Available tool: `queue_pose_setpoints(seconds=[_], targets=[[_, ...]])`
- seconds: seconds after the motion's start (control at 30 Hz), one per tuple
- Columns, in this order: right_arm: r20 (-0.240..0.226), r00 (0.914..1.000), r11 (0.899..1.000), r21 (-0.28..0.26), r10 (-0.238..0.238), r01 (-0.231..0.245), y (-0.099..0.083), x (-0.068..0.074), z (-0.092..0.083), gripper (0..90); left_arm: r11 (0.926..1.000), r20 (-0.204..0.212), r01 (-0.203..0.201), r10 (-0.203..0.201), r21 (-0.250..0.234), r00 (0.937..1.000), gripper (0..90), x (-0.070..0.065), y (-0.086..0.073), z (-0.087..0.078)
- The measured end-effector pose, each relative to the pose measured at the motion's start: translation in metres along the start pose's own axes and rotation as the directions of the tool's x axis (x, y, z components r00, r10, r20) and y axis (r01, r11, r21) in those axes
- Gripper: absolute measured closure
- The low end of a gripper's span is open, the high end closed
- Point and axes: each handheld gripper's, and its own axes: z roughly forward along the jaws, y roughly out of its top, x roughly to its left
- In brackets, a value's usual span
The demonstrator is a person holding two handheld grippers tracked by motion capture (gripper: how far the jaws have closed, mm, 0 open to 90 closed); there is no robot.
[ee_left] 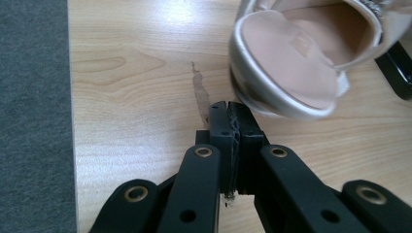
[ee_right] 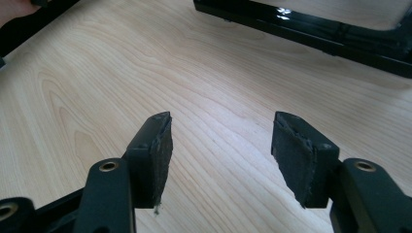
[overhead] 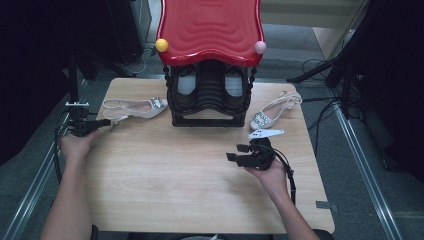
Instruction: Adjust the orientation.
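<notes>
A pale slingback shoe [overhead: 135, 107] with a jewelled toe lies on the wooden table [overhead: 190, 185], left of a black rack [overhead: 207, 97]. My left gripper [overhead: 106, 121] is at the shoe's heel end. In the left gripper view its jaws are shut [ee_left: 233, 109], with the tips against the rim of the shoe's heel [ee_left: 291, 68] and nothing visible between them. The matching shoe [overhead: 272, 114] lies right of the rack. My right gripper [overhead: 239, 152] hovers in front of it, open [ee_right: 221, 145], over bare wood.
The rack carries a red wavy top [overhead: 210, 27] with a yellow ball [overhead: 161, 45] and a pink ball [overhead: 260, 47] at its front corners. Its black base [ee_right: 311, 29] runs ahead of the right gripper. Grey floor [ee_left: 34, 116] borders the table's left edge.
</notes>
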Motion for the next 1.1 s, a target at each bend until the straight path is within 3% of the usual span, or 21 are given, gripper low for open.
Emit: queue_pose_setpoints(seconds=[0.2,0.5,0.9,1.1], targets=[[0.010,0.9999,1.000,-0.005,0.007,-0.007,-0.003,-0.001,-0.004,41.5,1.0000,-0.013,-0.001,0.001,-0.001,0.9999,89.7,0.000,0.001,0.003],[0.011,0.9999,1.000,0.001,-0.002,0.002,-0.001,-0.001,-0.002,41.6,1.0000,0.017,0.008,-0.008,0.006,0.9998,89.8,-0.003,-0.002,0.002],[0.004,0.9997,1.000,0.000,-0.024,0.024,0.004,0.001,0.004,41.4,0.9995,0.012,-0.025,0.025,0.021,0.9996,89.7,-0.015,-0.007,0.000],[-0.004,0.9995,0.999,-0.004,-0.033,0.033,0.006,0.001,0.008,41.0,0.9992,0.040,-0.029,0.028,0.028,0.9988,89.5,-0.021,-0.010,-0.001]])
